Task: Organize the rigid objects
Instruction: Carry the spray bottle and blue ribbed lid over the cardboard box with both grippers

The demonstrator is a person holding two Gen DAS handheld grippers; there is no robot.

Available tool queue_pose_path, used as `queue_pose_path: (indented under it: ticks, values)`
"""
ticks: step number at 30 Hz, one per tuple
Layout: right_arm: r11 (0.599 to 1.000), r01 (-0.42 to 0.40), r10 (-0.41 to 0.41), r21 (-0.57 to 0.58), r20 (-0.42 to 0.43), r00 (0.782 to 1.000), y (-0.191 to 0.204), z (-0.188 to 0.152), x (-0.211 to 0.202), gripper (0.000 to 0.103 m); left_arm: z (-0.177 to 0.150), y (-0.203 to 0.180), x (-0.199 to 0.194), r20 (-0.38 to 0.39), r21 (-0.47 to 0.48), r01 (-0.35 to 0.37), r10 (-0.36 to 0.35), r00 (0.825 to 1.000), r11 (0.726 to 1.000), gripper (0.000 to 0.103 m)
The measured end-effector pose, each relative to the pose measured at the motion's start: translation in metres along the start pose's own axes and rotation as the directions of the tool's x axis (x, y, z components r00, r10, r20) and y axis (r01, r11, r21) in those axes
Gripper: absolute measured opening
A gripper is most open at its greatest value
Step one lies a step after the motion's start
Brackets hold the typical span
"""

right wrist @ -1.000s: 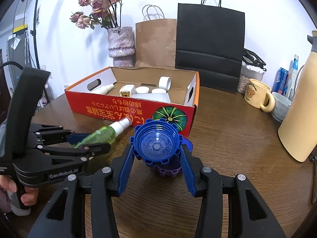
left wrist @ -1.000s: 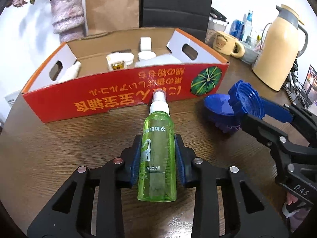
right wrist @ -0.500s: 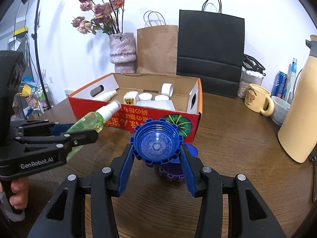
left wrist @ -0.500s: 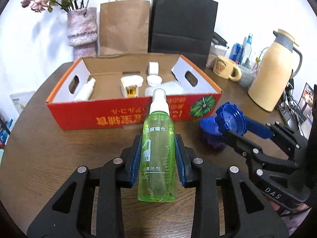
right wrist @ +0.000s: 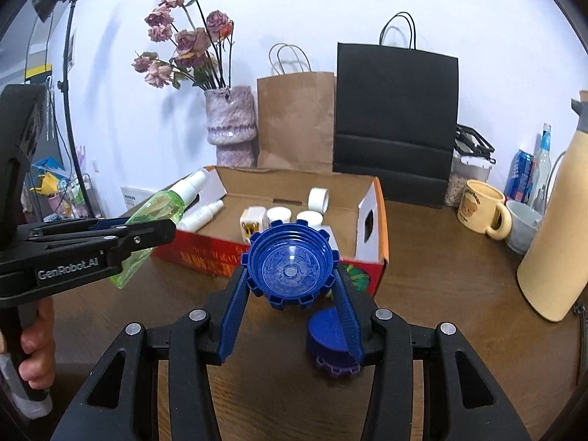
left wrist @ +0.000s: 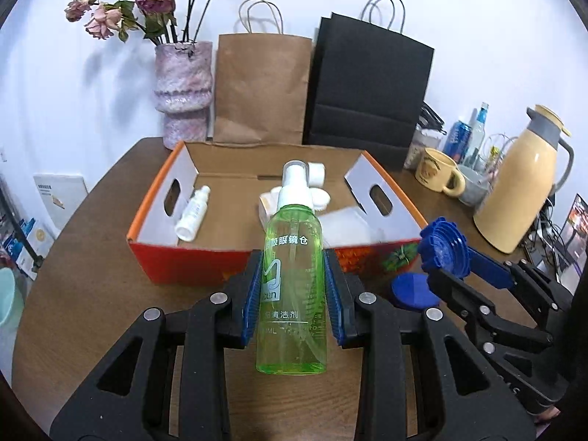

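Left jaws [left wrist: 294, 294] pinch the spray bottle [left wrist: 292, 286], right jaws [right wrist: 290, 286] pinch the blue cap [right wrist: 290, 268] — clear the box's [left wrist: 205, 262] near wall, then set both down in bare spots

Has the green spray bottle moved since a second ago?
Yes. The green bottle, clamped in the left gripper, has risen: in the right wrist view it lay below the box rim, and now its nozzle stands above that rim.

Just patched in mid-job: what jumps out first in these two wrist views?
The green spray bottle fills the middle of the left wrist view, clamped in the left gripper above the table, just short of the red cardboard box. The right gripper holds a blue notched cap, hollow side facing the camera. A second blue piece sits on the wooden table below it.
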State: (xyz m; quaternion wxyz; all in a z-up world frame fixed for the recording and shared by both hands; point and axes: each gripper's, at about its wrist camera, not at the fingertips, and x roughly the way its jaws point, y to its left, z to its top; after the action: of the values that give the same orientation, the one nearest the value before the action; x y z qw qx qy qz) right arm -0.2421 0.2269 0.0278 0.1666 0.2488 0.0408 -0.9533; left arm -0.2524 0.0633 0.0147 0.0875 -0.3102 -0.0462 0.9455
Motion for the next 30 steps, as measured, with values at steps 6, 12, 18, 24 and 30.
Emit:
queue_pose_path:
  ticks: [6, 12, 18, 24, 30]
  values:
    - [1.000, 0.007, -0.007, -0.012, 0.025, 1.000, 0.000, 0.024, 0.003, 0.051, 0.018, 0.010, 0.005, 0.022, -0.032, -0.020, 0.020, 1.000, 0.999, 0.027]
    - [1.000, 0.011, -0.011, -0.001, 0.026, 1.000, 0.000, 0.042, 0.019, 0.051, 0.033, 0.019, 0.015, 0.033, -0.060, -0.034, 0.036, 0.999, 0.998, 0.027]
    - [1.000, 0.012, -0.012, -0.001, 0.002, 1.000, 0.002, 0.048, 0.041, 0.051, 0.046, 0.029, 0.028, 0.040, -0.087, -0.045, 0.049, 0.998, 0.995, 0.027]
    - [1.000, -0.012, 0.011, -0.010, -0.030, 0.999, 0.007, 0.055, 0.067, 0.051, 0.056, 0.036, 0.048, 0.028, -0.095, -0.072, 0.075, 0.997, 0.993, 0.027]
    - [1.000, -0.020, 0.018, -0.024, -0.066, 0.998, 0.011, 0.060, 0.094, 0.051, 0.061, 0.043, 0.069, 0.009, -0.089, -0.114, 0.115, 0.993, 0.989, 0.027]
